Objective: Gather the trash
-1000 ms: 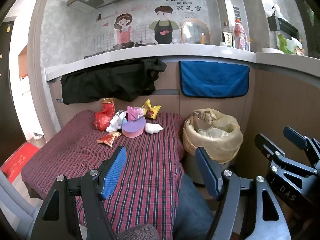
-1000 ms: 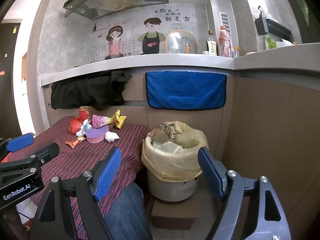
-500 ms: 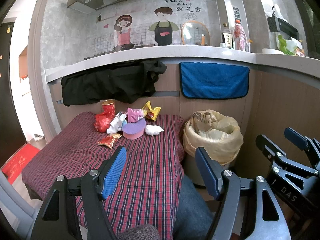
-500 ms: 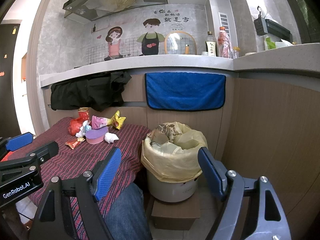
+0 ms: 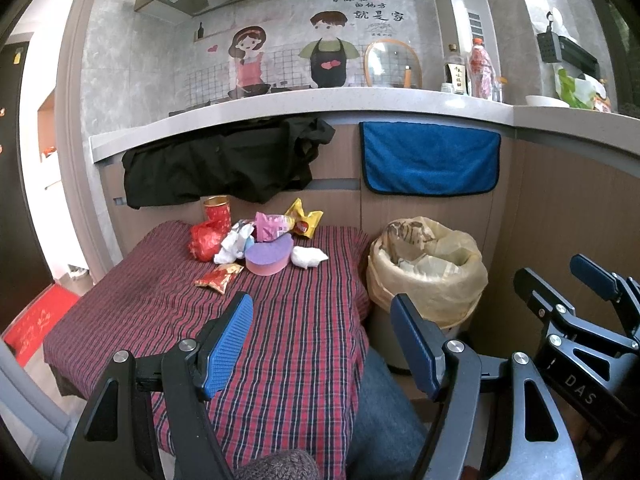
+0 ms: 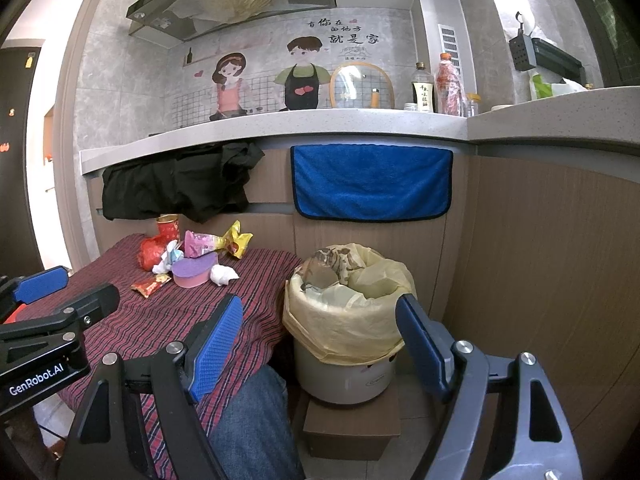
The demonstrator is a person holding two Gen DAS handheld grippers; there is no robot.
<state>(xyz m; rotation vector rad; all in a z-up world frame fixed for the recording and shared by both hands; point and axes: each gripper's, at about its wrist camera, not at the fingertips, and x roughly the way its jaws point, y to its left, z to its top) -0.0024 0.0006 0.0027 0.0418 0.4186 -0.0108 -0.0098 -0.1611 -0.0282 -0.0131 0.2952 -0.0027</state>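
Table: my striped cloth (image 5: 304,320) holds a far trash pile (image 5: 256,240)
Grippers: my left gripper (image 5: 322,344) and right gripper (image 6: 320,344) are spread, empty
Risk: light wrappers may slip short of the bin (image 6: 348,312)

A low counter draped in a red-and-dark plaid cloth (image 5: 280,332) carries a cluster of litter at its far end. There sit a red cylindrical can (image 5: 217,209), a crumpled red foil bag (image 5: 204,242), a pink snack wrapper (image 5: 269,227), a yellow wrapper (image 5: 304,220), white crumpled tissues (image 5: 231,243), another white wad (image 5: 308,257), and a purple-and-pink sponge (image 5: 267,258) (heart-shaped, possibly). A small red-and-gold sachet (image 5: 218,277) lies just in front, apart from the rest.
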